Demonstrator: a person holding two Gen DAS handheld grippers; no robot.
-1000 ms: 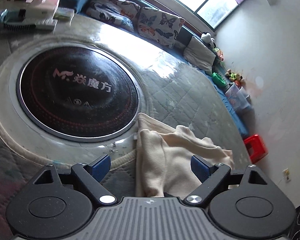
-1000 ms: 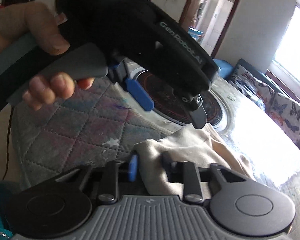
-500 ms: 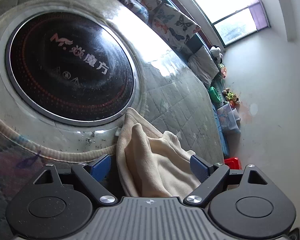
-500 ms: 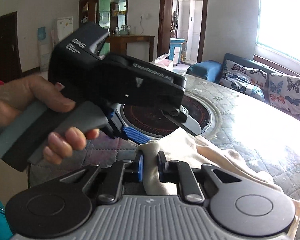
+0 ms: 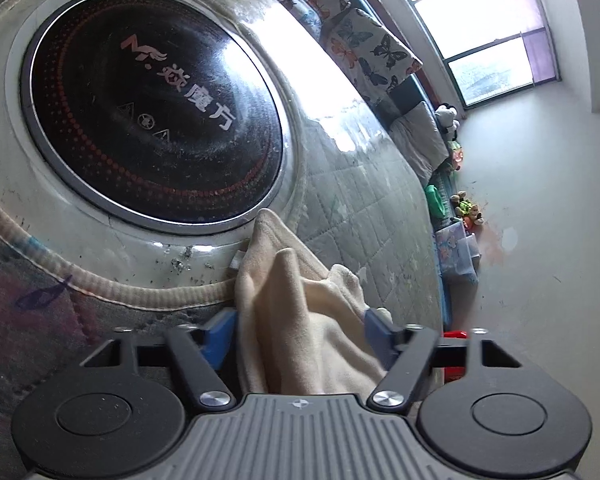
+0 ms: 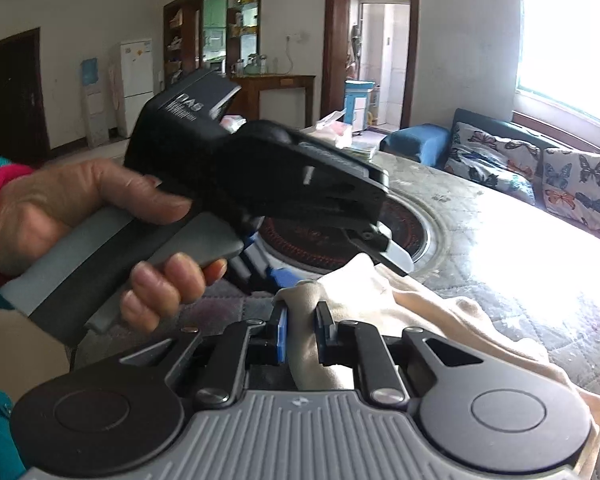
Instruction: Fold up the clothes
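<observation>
A cream garment (image 5: 300, 304) lies bunched on the quilted table cover (image 5: 364, 216), next to the round black cooktop (image 5: 152, 112). My left gripper (image 5: 298, 332) is closing its jaws around a thick fold of the garment, and both blue pads touch the cloth. In the right wrist view the garment (image 6: 452, 316) trails off to the right. There my right gripper (image 6: 302, 332) is shut on a raised corner of it. The left gripper (image 6: 340, 268), held in a person's hand (image 6: 80, 208), sits just beyond at the same bunch.
A sofa with butterfly cushions (image 6: 540, 168) runs along the table's far side under a window. Toys and a box (image 5: 460, 232) lie on the floor by the wall. A wooden sideboard (image 6: 276, 88) and a doorway stand further back in the room.
The left gripper rolled and dropped closer to the garment, and its jaws narrowed onto the fold. The right gripper tightened on its corner and lifted slightly; the view swung level.
</observation>
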